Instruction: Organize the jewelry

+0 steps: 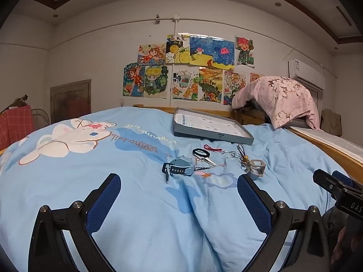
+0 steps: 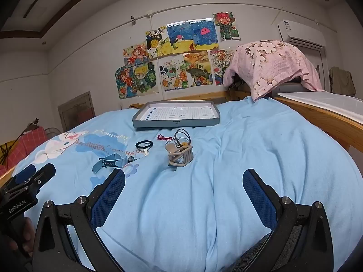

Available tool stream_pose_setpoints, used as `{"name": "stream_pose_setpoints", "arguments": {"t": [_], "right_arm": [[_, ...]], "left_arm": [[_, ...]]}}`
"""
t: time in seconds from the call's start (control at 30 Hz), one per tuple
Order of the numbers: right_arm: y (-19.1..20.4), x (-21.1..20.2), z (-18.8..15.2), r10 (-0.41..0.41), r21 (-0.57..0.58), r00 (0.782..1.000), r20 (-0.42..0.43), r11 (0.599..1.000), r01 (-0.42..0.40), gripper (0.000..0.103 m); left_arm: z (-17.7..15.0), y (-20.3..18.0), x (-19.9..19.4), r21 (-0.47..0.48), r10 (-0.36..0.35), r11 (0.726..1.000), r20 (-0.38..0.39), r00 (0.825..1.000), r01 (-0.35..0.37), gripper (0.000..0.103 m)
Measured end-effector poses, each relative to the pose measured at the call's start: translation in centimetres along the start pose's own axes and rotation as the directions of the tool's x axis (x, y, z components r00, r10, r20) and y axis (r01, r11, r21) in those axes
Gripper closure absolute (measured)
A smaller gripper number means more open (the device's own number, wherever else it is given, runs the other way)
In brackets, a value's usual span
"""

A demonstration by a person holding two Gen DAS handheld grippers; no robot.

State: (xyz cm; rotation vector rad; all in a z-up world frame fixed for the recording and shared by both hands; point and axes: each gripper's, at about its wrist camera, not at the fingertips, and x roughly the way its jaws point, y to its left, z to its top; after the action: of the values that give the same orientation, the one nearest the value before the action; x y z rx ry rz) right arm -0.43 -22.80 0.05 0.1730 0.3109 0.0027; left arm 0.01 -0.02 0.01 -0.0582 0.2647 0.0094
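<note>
A grey tray (image 1: 236, 138) (image 2: 177, 123) lined with printed paper lies on the blue bedspread. In front of it lie a blue-grey watch (image 1: 180, 170) (image 2: 111, 162), a black hair tie (image 1: 200, 152) (image 2: 144, 145), a red cord (image 1: 212, 147) (image 2: 164, 137), a grey hair claw (image 1: 255, 168) (image 2: 181, 156) and a dark cord necklace with beads (image 1: 241, 154) (image 2: 181, 137). My left gripper (image 1: 179, 198) is open and empty, short of the watch. My right gripper (image 2: 183, 195) is open and empty, short of the hair claw.
A pink flowered cloth (image 1: 279, 99) (image 2: 270, 68) drapes over something at the bed's far right. A wooden bed rail (image 1: 329, 149) (image 2: 322, 117) runs along the right side. Drawings (image 1: 188, 68) hang on the far wall.
</note>
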Motion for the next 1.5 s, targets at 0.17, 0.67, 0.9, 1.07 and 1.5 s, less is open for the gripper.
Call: {"name": "stream_pose_setpoints", "arguments": {"t": [0.17, 0.67, 0.9, 1.07, 1.5], "right_arm": [[-0.1, -0.1, 0.0, 0.000, 0.006, 1.000, 0.003, 1.000, 0.000, 0.001], [0.0, 0.3, -0.1, 0.006, 0.008, 1.000, -0.021, 1.000, -0.005, 0.001], [0.1, 0.4, -0.1, 0.008, 0.005, 1.000, -0.024, 1.000, -0.008, 0.001], [0.2, 0.4, 0.0, 0.007, 0.005, 1.000, -0.025, 1.000, -0.006, 0.001], [0.4, 0.5, -0.2, 0.011, 0.005, 1.000, -0.029, 1.000, -0.011, 0.001]], "left_arm": [[0.0, 0.0, 0.0, 0.002, 0.001, 1.000, 0.001, 1.000, -0.001, 0.000], [0.0, 0.0, 0.0, 0.001, 0.000, 1.000, 0.002, 1.000, 0.000, 0.000], [0.0, 0.0, 0.0, -0.001, 0.001, 1.000, 0.002, 1.000, -0.001, 0.000], [0.0, 0.0, 0.0, -0.001, 0.002, 1.000, 0.003, 1.000, -0.002, 0.000], [0.0, 0.0, 0.0, -0.003, 0.002, 1.000, -0.001, 1.000, -0.002, 0.000]]}}
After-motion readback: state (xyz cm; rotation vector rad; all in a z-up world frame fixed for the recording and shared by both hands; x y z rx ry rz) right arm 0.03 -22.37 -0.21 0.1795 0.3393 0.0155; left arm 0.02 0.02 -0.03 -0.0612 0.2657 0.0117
